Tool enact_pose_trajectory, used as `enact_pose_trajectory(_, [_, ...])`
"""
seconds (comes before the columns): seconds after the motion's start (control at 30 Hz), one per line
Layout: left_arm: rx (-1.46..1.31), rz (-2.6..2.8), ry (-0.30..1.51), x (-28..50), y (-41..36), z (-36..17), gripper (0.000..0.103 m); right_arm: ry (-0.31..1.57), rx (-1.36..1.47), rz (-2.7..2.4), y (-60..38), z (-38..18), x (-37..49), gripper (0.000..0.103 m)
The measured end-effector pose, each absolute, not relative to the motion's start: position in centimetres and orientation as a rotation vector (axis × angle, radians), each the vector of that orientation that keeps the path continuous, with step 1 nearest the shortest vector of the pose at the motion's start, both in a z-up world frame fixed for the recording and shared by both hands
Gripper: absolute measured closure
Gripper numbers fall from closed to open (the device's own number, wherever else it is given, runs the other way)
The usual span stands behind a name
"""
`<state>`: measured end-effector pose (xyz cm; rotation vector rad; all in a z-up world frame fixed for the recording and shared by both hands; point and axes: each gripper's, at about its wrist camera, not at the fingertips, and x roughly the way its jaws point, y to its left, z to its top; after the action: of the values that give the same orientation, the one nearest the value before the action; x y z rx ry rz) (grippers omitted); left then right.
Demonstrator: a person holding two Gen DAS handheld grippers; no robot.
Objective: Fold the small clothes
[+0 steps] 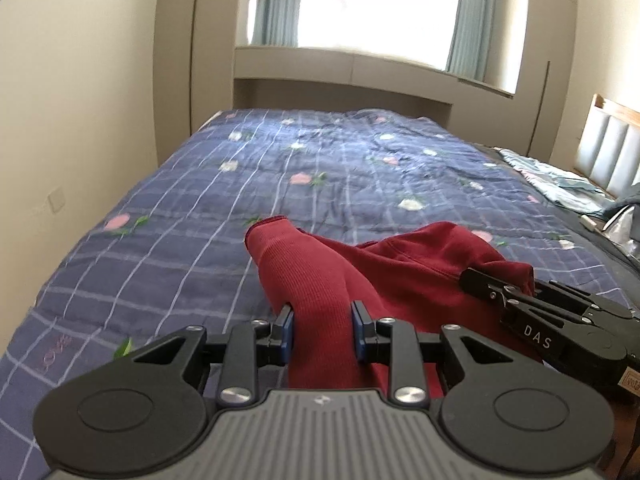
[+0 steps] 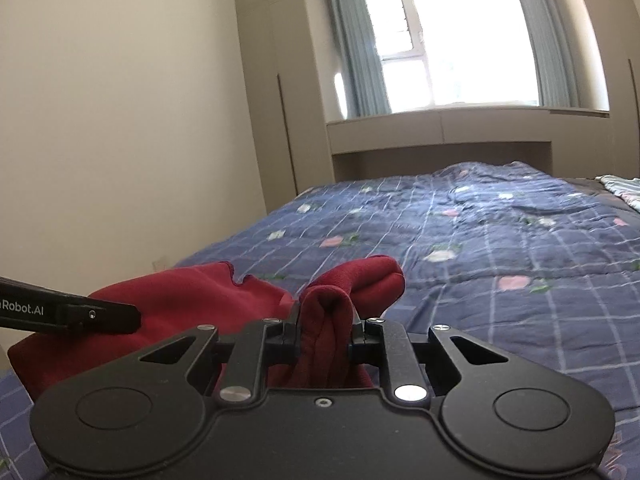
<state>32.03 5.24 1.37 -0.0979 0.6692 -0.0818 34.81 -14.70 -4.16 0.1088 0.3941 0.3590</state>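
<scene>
- Gripping a ribbed cuff of one dark red garment (image 1: 400, 272), the left gripper (image 1: 323, 330) has its two blue-padded fingers (image 1: 286, 330) closed onto the fabric in the left wrist view.
- From that view the garment lies in a crumpled heap near the close edge of the bed (image 1: 248, 184), rising from the jaws and spreading toward the right.
- One blue checked quilt (image 1: 180, 216) with pink and white flower prints covers the bed up to the far edge under the window (image 1: 376, 4).
- The right gripper (image 1: 480, 280) enters from the right side, its black fingers pressed into the red cloth; whether they are clenched cannot be told from here.
- Two pale blue curtains (image 1: 276, 4) hang at the window, one on each side, and one padded headboard (image 1: 608, 152) stands at the right edge of the bed, with a light patterned cloth (image 1: 552, 180) lying beside it.
- In the right wrist view, the right gripper (image 2: 325, 330) is clenched on a bunched fold of the same red garment (image 2: 192, 300), cloth filling the gap between its two fingers (image 2: 294, 334).
- A ribbed sleeve end (image 2: 372, 276) sticks up just beyond the jaws, and the rest of the garment spreads to the left over the quilt (image 2: 500, 248).
- The left gripper (image 2: 120, 314) reaches in from the left edge, its tip touching the red cloth.
- Tall wardrobe doors (image 2: 276, 80) stand beside the window (image 2: 460, 40).
</scene>
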Motion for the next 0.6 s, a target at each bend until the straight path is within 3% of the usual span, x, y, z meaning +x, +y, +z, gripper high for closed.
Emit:
enact_pose_trajectory(0.23, [-0.15,-0.076,0.703,31.7,6.4,-0.8,0.07,0.443,0.097,0.335,-14.7,-5.5,34.5,0.082])
enact_pose_trajectory(0.3, [-0.182,-0.07,0.719,31.7,7.0,-1.3,0.065,0.464,0.103,0.329,-15.0,-5.7,34.5,0.079])
enact_pose_trajectory(0.33, [-0.197,-0.068,0.729,31.7,7.2,-1.5,0.063,0.472,0.104,0.323,-15.1,-5.8,34.6,0.074])
enact_pose_trajectory(0.4, [-0.227,-0.048,0.744,31.4,7.7,-1.7,0.047,0.483,0.101,0.305,-15.4,-5.8,34.5,0.063])
enact_pose_trajectory(0.47, [-0.258,-0.043,0.747,31.0,8.2,-1.8,0.038,0.481,0.104,0.291,-15.7,-5.7,34.3,0.053])
enact_pose_trajectory(0.6, [-0.292,-0.037,0.731,29.7,8.6,-1.1,0.027,0.471,0.106,0.261,-16.5,-5.1,33.1,0.039])
